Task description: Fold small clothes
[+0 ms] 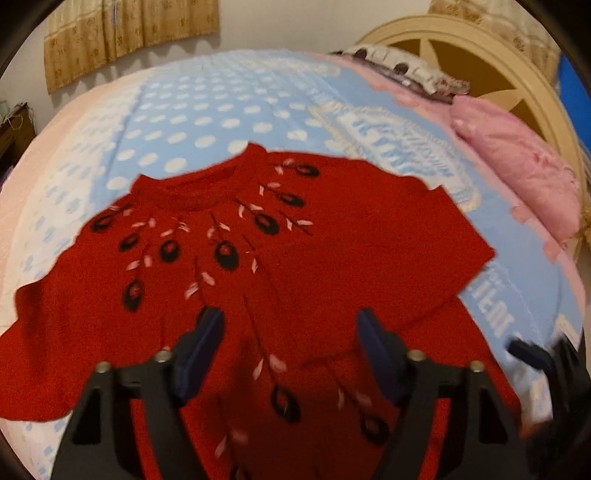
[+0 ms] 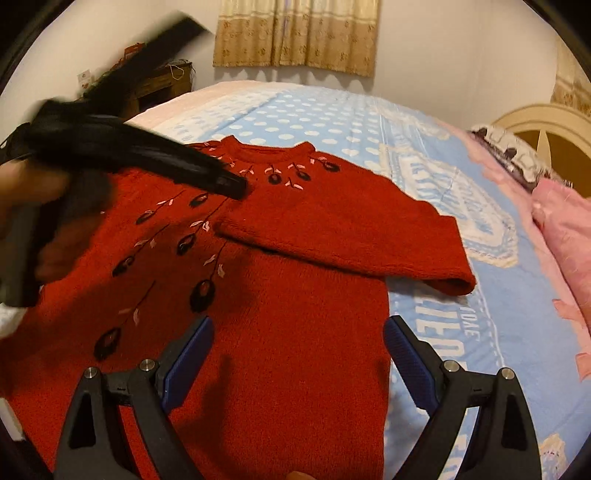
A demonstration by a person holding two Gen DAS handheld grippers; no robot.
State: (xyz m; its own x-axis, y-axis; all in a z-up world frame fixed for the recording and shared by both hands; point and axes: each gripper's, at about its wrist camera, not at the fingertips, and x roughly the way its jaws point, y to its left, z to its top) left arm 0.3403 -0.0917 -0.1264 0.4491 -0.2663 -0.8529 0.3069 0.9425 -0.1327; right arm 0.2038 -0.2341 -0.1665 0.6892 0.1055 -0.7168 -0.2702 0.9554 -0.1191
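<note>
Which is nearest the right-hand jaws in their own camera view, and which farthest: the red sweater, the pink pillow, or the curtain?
1. Red sweater: directly beneath the right gripper, spread on the bed.
2. Pink pillow: off to the right, by the headboard.
3. Curtain: on the far wall, beyond the bed.

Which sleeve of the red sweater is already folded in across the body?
The sleeve toward the pink pillow lies across the chest of the red sweater; the other sleeve is spread outward.
</note>
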